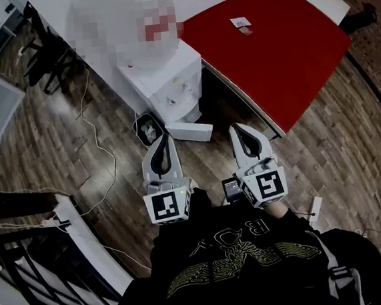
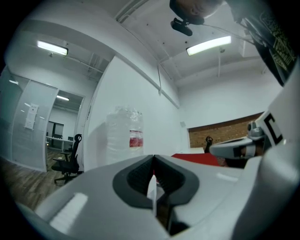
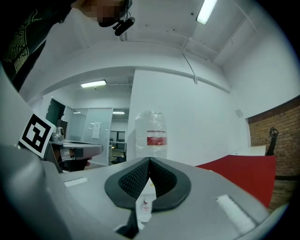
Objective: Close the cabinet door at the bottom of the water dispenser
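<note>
The white water dispenser stands against the wall with a clear bottle on top. At its foot a white cabinet door stands swung out over the wood floor. My left gripper is shut and empty, its tip just left of the door's near edge. My right gripper is also shut and empty, a little right of the door. In each gripper view the ribbed jaws meet, left gripper and right gripper, both pointing at the dispenser. Neither gripper touches the door.
A red table runs along the dispenser's right side. A small dark bin sits left of the door, and a cable trails over the floor. Black stair railing lies at lower left, office chairs at upper left.
</note>
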Motion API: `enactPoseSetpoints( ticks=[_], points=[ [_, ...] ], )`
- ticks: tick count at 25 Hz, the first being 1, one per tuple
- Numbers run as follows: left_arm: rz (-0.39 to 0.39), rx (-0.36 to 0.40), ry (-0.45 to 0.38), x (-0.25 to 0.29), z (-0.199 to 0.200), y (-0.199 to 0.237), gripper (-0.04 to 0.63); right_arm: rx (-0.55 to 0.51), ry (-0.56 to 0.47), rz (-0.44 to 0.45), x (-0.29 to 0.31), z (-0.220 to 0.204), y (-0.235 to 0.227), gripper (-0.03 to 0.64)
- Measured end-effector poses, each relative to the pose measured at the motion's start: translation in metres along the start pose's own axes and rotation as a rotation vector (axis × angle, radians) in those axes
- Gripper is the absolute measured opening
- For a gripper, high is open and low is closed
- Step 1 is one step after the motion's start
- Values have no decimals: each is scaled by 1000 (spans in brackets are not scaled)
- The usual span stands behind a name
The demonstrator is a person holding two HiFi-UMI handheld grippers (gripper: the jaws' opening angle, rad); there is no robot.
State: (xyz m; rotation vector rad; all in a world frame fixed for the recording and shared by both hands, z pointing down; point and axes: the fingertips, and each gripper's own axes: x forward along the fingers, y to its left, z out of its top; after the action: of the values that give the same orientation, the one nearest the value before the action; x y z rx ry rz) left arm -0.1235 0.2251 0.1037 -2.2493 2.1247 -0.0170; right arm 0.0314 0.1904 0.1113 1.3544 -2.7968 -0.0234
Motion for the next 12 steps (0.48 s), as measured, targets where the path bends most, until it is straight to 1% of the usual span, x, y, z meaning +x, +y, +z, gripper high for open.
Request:
enactPoseSetpoints(
  ticks=[4, 7, 9, 12],
  points=[
    [-51, 7, -24, 33, 5, 28, 6, -6, -10, -60, 41, 6, -1, -2],
    [-74, -10, -22, 51, 2, 47, 6, 4, -18, -104, 64, 5, 0, -2],
    [-80, -17, -14, 61, -2, 54, 6, 17, -9, -115, 74, 2, 0, -2],
    [-78, -25, 3, 78, -10, 60, 7, 9, 13, -100, 93, -2, -2, -2]
  ],
)
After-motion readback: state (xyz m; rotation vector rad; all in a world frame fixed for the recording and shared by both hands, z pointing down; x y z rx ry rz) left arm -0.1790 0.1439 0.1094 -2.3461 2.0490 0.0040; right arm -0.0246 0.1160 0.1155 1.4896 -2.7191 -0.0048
